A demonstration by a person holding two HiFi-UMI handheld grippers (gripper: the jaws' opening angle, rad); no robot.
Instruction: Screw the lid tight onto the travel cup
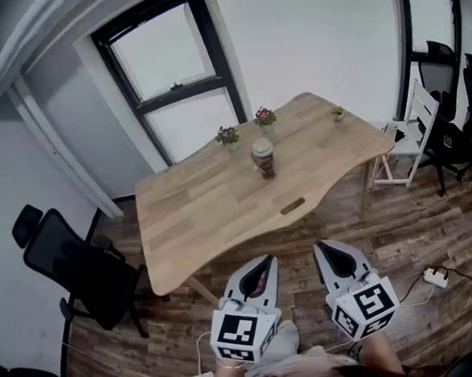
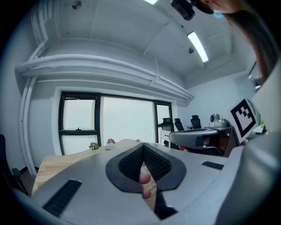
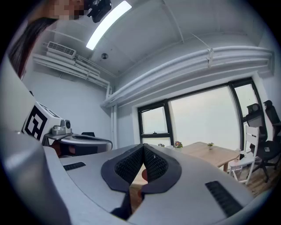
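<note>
Travel cup is upright around the middle of the counter, and there's a pale lid sitting on top of it. From here I can't tell whether it's threaded on or just resting. Both tools are well short of it, hanging over the wooden floor off the counter's near edge. Left tool is closed right up with nothing in it. Right tool is the same, pads together and empty.

Here's what worries me. The cup stands free, so if I twist the lid without the other tool bracing the body, it will likely spin with the lid or tip over. If I come in crooked, the lid could cross-thread and jam. Two little potted plants stand just behind the cup, and a long reach could knock them.

For writing, the cup is too small to read any label. The only print in view is the square black-and-white markers on the tools' cubes.
</note>
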